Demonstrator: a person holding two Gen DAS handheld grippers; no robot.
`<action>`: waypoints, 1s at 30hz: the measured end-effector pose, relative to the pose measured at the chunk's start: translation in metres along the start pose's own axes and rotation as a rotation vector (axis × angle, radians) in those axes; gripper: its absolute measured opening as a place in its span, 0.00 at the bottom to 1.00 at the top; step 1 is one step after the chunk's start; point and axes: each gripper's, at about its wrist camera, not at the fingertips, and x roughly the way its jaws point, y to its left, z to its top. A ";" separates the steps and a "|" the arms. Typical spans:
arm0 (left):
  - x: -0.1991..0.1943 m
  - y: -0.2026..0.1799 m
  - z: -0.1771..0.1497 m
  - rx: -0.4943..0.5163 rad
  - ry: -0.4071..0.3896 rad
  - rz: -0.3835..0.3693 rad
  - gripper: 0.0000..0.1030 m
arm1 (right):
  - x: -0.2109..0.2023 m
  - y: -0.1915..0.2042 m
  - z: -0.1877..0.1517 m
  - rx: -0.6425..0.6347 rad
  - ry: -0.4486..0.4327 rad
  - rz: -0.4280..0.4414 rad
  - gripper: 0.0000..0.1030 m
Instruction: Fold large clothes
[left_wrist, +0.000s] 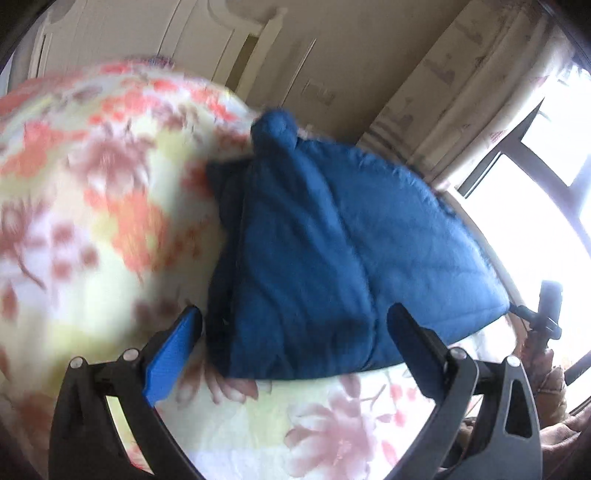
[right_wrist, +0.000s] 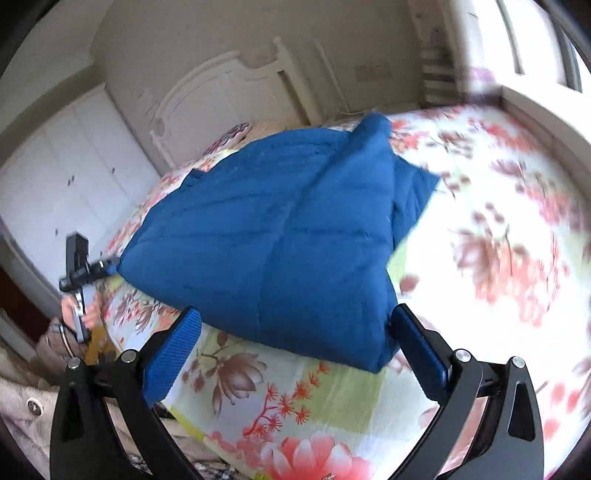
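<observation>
A blue quilted jacket lies folded into a rough rectangle on a floral bedspread. It also shows in the right wrist view, with a folded flap along its right side. My left gripper is open and empty, its jaws wide apart just over the jacket's near edge. My right gripper is open and empty too, its jaws straddling the jacket's near corner. The left gripper also shows in the right wrist view at the jacket's left edge, and the right gripper shows in the left wrist view.
The floral bedspread covers a bed. A white headboard and a white wardrobe stand behind it. A bright window with curtains is on one side.
</observation>
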 end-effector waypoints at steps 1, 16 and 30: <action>0.007 -0.002 0.000 0.001 0.009 0.000 0.97 | 0.004 -0.005 -0.001 0.020 -0.001 0.000 0.96; -0.054 -0.038 -0.053 0.060 0.013 0.041 0.33 | -0.048 0.036 -0.053 -0.076 0.016 0.000 0.43; 0.013 -0.186 0.108 0.291 -0.156 0.415 0.97 | 0.060 0.138 0.132 -0.309 -0.048 -0.218 0.81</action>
